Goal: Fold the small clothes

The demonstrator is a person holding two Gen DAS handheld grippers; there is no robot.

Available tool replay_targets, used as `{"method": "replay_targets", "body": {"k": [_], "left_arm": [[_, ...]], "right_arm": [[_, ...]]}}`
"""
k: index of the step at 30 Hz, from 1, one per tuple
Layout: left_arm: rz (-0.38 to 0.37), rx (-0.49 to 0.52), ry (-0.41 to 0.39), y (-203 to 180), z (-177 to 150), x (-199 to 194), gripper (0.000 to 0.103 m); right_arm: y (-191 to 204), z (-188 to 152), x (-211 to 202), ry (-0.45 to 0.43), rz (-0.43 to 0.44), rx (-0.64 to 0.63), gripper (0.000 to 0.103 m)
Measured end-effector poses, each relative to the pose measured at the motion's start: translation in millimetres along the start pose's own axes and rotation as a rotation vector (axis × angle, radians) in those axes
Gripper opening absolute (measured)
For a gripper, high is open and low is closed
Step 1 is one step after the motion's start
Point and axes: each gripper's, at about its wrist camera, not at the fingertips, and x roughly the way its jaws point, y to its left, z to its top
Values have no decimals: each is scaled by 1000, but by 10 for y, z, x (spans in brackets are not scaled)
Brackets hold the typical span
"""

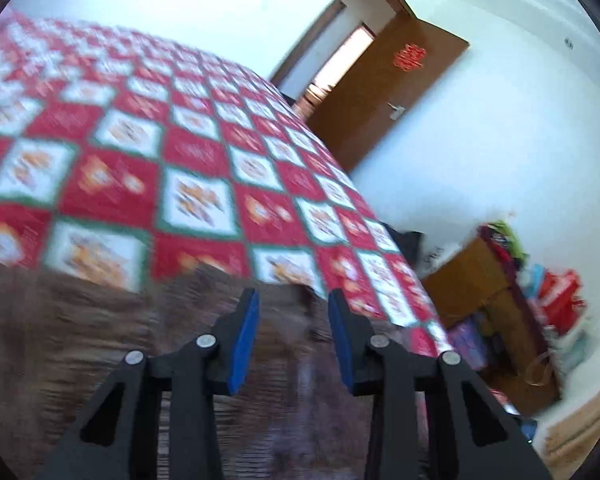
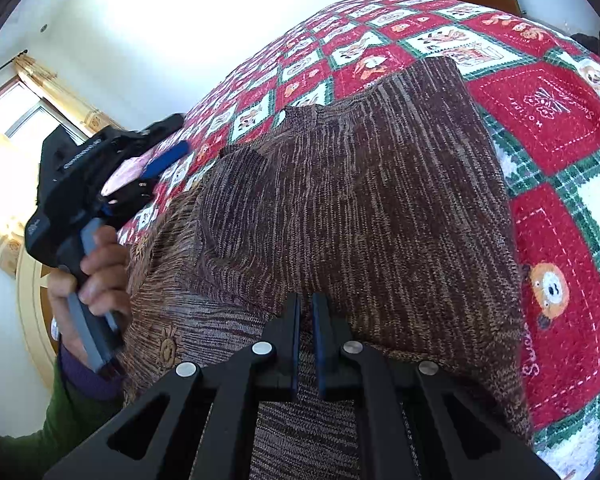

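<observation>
A brown striped knit sweater (image 2: 380,200) lies folded on the bed's red checked quilt (image 2: 540,112). My right gripper (image 2: 306,300) is shut, its tips at the near edge of the folded-over layer and pinching that fabric. In the right wrist view, a hand (image 2: 100,268) holds my left gripper (image 2: 158,172) above the sweater's left side. The left wrist view is blurred. There my left gripper (image 1: 293,300) stands open with nothing between its blue pads (image 1: 244,344), over the brown sweater (image 1: 100,340) and clear of it.
The quilt (image 1: 180,140) covers the whole bed. To the right stand an open wooden door (image 1: 384,92) and a low wooden cabinet (image 1: 472,280) piled with colourful items. A curtained window (image 2: 24,112) is at the left. A pink item (image 2: 126,170) lies behind my left gripper.
</observation>
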Motion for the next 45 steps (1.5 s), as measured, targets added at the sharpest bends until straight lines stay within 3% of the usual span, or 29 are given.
{"method": "replay_targets", "body": {"k": [3, 6, 11, 12, 13, 14, 15, 17, 19, 21, 24, 26, 28, 29, 30, 32, 39, 41, 43, 45], "left_arm": [[83, 83, 46, -43, -45, -18, 38], [87, 142, 117, -94, -232, 42, 53], [56, 99, 251, -114, -738, 167, 55], [78, 119, 243, -162, -825, 181, 55], [115, 180, 201, -253, -903, 155, 53], [128, 230, 188, -341, -966, 151, 40], [95, 242, 191, -392, -1006, 147, 9], [23, 240, 166, -481, -1023, 81, 11], [56, 331, 49, -680, -1021, -35, 11], [43, 361, 14, -824, -984, -23, 12], [-7, 394, 57, -1038, -986, 215, 12], [-37, 488, 155, -1211, -1146, 439, 8], [-73, 469, 172, -1178, -1161, 420, 13], [-74, 452, 174, -1121, -1148, 382, 21], [-57, 445, 166, -1083, -1165, 325, 32], [11, 438, 139, -955, -1159, 256, 40], [17, 391, 154, -831, -1163, 228, 40], [-11, 399, 165, -858, -1199, 211, 39], [-59, 410, 170, -887, -1237, 143, 45], [-77, 427, 170, -929, -1274, 95, 55]], "right_arm": [[-6, -4, -4, -1, 8, 6, 6], [-4, 0, -3, -4, 6, 3, 6], [56, -2, -2, -10, -22, -26, 6], [58, -1, -1, -9, -25, -28, 6], [61, 0, -1, -8, -27, -30, 6], [63, -1, -2, -8, -30, -32, 6], [70, 1, 3, -7, -34, -35, 6], [76, -6, 1, -8, -39, -39, 6], [59, -8, 2, -9, -33, -32, 6], [45, 10, 17, -10, -26, -23, 6], [35, 8, 10, -11, -21, -17, 6], [27, 8, 8, -10, -17, -14, 6], [-22, 1, -6, -10, 0, 8, 4], [-40, 8, -6, -6, 11, 20, 4], [-58, 10, 0, -5, 20, 28, 4], [-76, 16, -1, -3, 31, 38, 4], [-39, 12, -58, -7, 22, 35, 4], [-20, 39, -274, -81, -1, 41, 4], [56, 120, -549, -190, -21, -6, 5], [153, 266, -676, -223, -63, -71, 11]]}}
